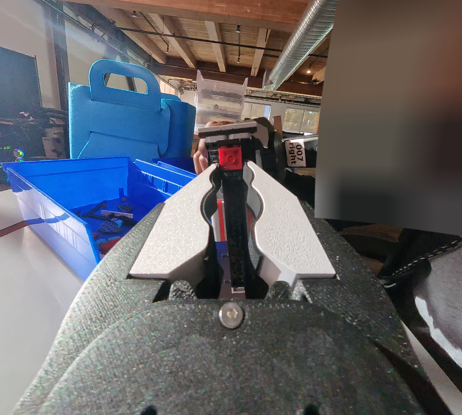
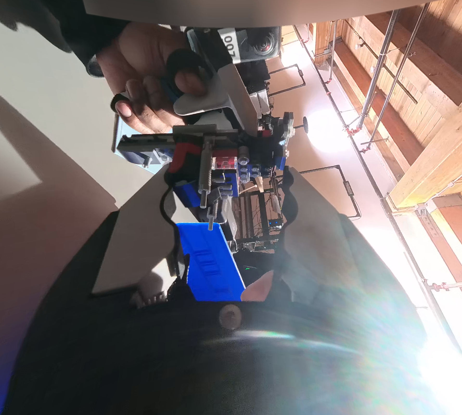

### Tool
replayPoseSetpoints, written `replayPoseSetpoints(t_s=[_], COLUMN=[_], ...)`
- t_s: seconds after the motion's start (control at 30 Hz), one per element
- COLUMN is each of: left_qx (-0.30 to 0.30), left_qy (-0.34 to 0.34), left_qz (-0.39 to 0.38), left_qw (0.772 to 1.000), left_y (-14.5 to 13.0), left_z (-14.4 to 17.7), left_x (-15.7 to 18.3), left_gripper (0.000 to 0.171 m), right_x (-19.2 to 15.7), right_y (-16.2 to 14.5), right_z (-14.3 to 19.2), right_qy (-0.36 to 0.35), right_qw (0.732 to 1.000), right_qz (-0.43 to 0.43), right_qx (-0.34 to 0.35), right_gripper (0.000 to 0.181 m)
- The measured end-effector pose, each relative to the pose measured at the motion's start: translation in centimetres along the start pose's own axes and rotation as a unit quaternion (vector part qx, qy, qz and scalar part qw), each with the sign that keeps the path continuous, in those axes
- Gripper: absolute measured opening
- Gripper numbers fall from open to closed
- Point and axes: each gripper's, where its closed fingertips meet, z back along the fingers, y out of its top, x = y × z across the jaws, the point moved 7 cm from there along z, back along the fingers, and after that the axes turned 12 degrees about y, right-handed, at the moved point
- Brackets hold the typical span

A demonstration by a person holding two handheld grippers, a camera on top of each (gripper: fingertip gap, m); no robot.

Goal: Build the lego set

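My left gripper (image 1: pixel 231 165) is shut on a partly built lego model (image 1: pixel 235 215): a long black beam with a red brick (image 1: pixel 230 158) at the tip and grey plates (image 1: pixel 227 128) across the far end. In the right wrist view the same model (image 2: pixel 225 163) shows black, red, blue and grey parts with grey axles sticking out. My right gripper (image 2: pixel 226 173) has its jaws wide apart on either side of the model; I cannot tell whether they touch it. The left gripper's white fingers (image 2: pixel 232 88) hold the model from above there, gripped by a hand (image 2: pixel 145 65).
A blue bin (image 1: pixel 62 190) with several loose lego pieces (image 1: pixel 112 223) sits on the light table to the left; it also shows in the right wrist view (image 2: pixel 210 260). A blue foam case (image 1: pixel 120 123) and clear drawers (image 1: pixel 220 100) stand behind it. The tips of both grippers are at nearly the same place.
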Motion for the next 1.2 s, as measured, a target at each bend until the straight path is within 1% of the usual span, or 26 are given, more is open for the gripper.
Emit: replayPoseSetpoints(t_s=[0.17, 0.27, 0.33, 0.4, 0.5, 0.6, 0.67, 0.73, 0.87, 1.0, 1.2], left_qx=[0.004, 0.012, 0.015, 0.016, 0.014, 0.008, 0.000, -0.009, -0.015, -0.014, -0.014], left_qy=[0.012, 0.013, 0.015, 0.015, 0.012, 0.003, -0.003, -0.008, -0.016, -0.016, -0.017], left_qz=[-0.013, -0.018, -0.022, -0.023, -0.029, -0.038, -0.047, -0.056, -0.063, -0.063, -0.064], left_qw=[1.000, 1.000, 1.000, 0.999, 0.999, 0.999, 0.999, 0.998, 0.998, 0.998, 0.998], left_y=[0.1, 0.3, 0.4, 0.4, 0.2, -0.2, -0.5, -0.9, -1.3, -1.2, -1.3], left_z=[0.2, 0.4, 0.5, 0.6, 0.5, 0.3, 0.1, -0.1, -0.2, -0.1, -0.1], left_x=[-0.3, -0.5, -0.5, -0.5, -0.4, -0.1, 0.2, 0.5, 0.8, 0.7, 0.7], left_gripper=[0.017, 0.017, 0.017, 0.017, 0.017, 0.017, 0.017, 0.017, 0.017, 0.017, 0.017], right_x=[0.3, 0.8, 1.1, 1.5, 2.4, 3.9, 4.5, 4.3, 3.5, 3.6, 3.4], right_y=[-0.8, -1.6, -1.9, -2.1, -2.0, -1.5, -1.3, -1.1, -1.0, -1.2, -1.3], right_z=[0.4, 1.2, 1.9, 2.5, 3.4, 3.9, 3.5, 3.0, 2.4, 2.5, 2.4], right_qy=[0.012, 0.049, 0.080, 0.109, 0.150, 0.141, 0.136, 0.146, 0.169, 0.177, 0.188], right_qw=[1.000, 0.993, 0.982, 0.964, 0.923, 0.877, 0.850, 0.839, 0.836, 0.821, 0.816], right_qz=[-0.026, -0.104, -0.171, -0.238, -0.339, -0.425, -0.472, -0.489, -0.494, -0.512, -0.515], right_qx=[-0.010, 0.007, 0.028, 0.053, 0.107, 0.174, 0.190, 0.187, 0.169, 0.182, 0.184], right_gripper=[0.092, 0.087, 0.084, 0.076, 0.068, 0.066, 0.061, 0.052, 0.041, 0.029, 0.025])
